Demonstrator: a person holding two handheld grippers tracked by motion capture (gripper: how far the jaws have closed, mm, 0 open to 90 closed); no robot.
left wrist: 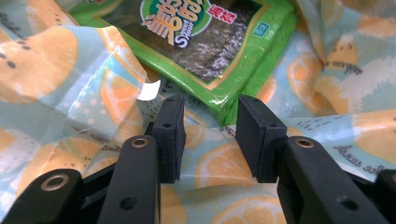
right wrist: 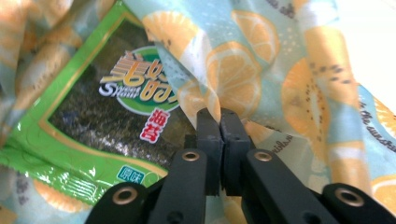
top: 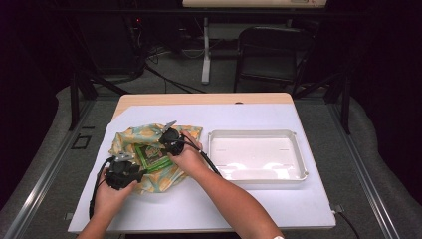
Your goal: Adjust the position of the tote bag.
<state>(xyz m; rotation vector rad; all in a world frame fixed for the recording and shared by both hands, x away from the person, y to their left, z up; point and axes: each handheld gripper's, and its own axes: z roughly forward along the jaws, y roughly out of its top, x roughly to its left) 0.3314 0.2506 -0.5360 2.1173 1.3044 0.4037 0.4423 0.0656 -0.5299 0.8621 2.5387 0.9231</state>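
We see a green seaweed packet [top: 152, 156] lying in the fruit-print bag [top: 127, 137] left of the white tray [top: 298, 154]; the right gripper [right wrist: 219, 122] pinches the bag's fabric, the left gripper [left wrist: 210, 123] gapes beside the packet.

The fruit-print cloth bag [top: 149, 149] lies bunched up on the left part of the table [top: 199, 204], and its folds wrap round the green seaweed packet [top: 152, 155], so the way to the packet is tight on most sides. Both grippers crowd that spot, the left gripper [top: 130, 175] at the near edge and the right gripper [top: 169, 142] at the far side. The white tray [top: 298, 149] sits well apart on the right, with bare table between and in front.
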